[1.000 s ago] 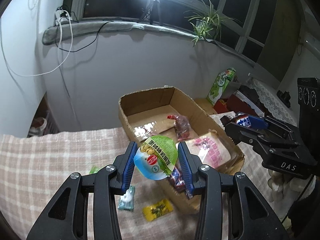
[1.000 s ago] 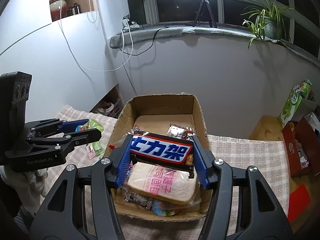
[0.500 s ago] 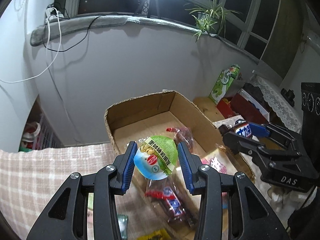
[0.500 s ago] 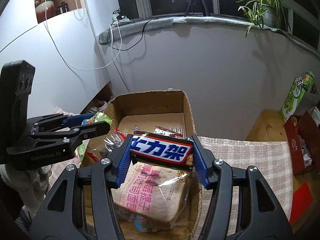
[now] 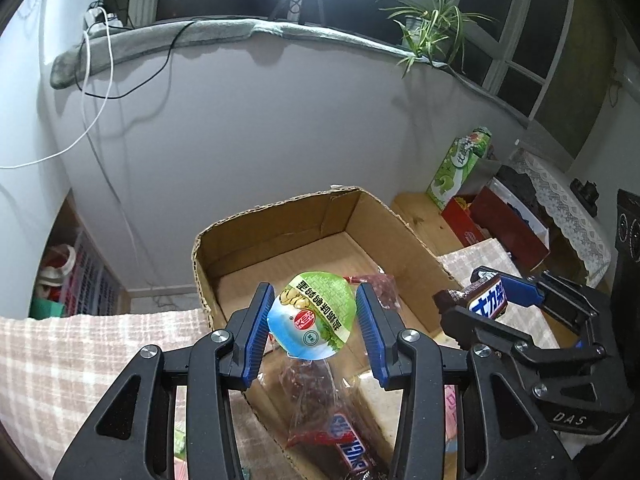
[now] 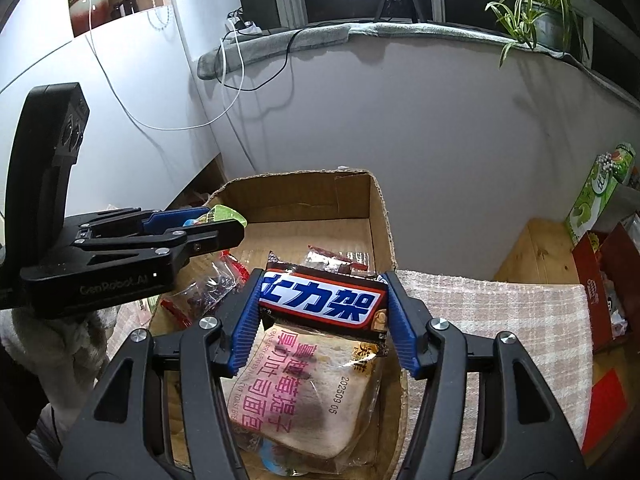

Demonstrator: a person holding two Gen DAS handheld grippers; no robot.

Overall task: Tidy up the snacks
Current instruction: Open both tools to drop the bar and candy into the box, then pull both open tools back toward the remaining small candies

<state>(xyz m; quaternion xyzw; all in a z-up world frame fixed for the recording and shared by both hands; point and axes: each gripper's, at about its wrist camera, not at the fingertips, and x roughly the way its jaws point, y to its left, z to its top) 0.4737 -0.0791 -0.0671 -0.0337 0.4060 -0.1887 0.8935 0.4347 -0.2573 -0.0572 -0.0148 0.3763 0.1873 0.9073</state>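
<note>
My left gripper (image 5: 316,314) is shut on a round green and blue jelly cup (image 5: 312,315) and holds it above the near left part of the open cardboard box (image 5: 280,220). My right gripper (image 6: 324,300) is shut on a brown and blue chocolate bar (image 6: 320,298) above the box (image 6: 380,208), over a bagged toast slice (image 6: 304,392). The right gripper also shows in the left wrist view (image 5: 476,300), and the left gripper in the right wrist view (image 6: 224,224). Snack packets (image 5: 332,412) lie inside the box.
The box stands on a checked cloth (image 5: 80,352) close to a grey wall. A green carton (image 5: 460,168) and a red box (image 5: 504,224) stand on a wooden stand to the right. Loose wrappers (image 5: 180,444) lie on the cloth at the left.
Both grippers have moved forward over the box with their snacks still held. The box looks nearer and lower in both views.
</note>
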